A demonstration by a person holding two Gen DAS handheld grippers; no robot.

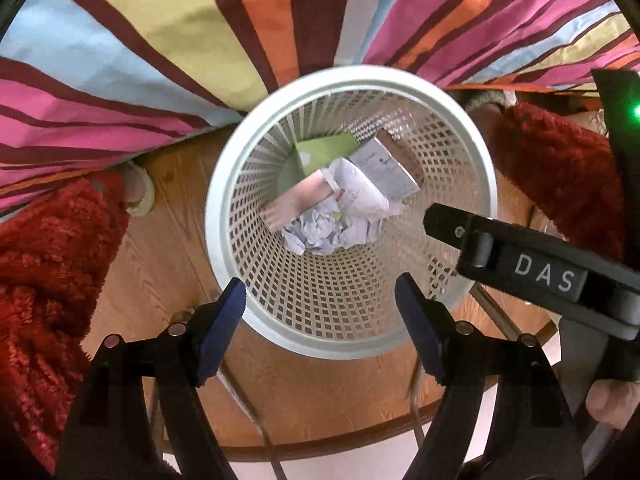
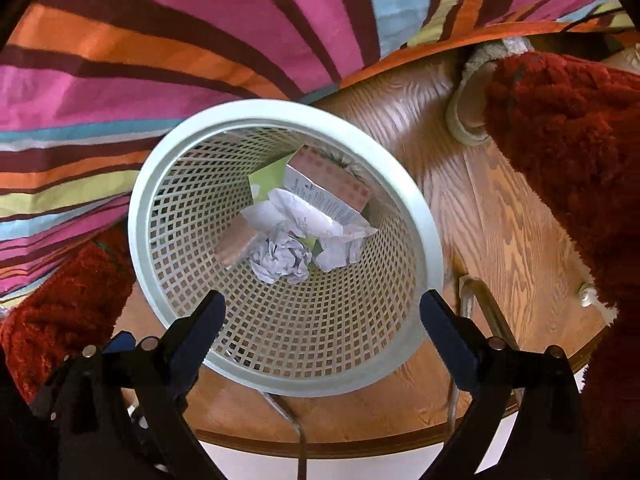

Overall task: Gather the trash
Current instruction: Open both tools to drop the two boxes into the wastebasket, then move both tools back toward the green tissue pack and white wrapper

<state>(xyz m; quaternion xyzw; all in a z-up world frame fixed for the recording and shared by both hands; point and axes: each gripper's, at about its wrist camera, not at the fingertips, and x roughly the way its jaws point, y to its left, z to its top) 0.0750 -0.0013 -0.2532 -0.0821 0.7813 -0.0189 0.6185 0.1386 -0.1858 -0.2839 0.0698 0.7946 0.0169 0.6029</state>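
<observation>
Left claw (image 1: 320,312): spread, nothing between its blue pads, poised above the near rim of the white lattice wastebasket (image 1: 256,144). Right claw (image 2: 322,322): spread wide, likewise empty, over the same basket's near rim. The basket stands on a round wooden tabletop (image 1: 176,248). Inside the basket, at the bottom: a crumpled white paper ball (image 2: 282,260), a second creased white sheet (image 2: 304,216), a green card (image 1: 324,152) and a printed carton (image 1: 386,166). A striped multicoloured cloth (image 1: 160,40) lies behind the basket. Red shaggy fabric (image 1: 48,272) flanks the tabletop on both sides.
</observation>
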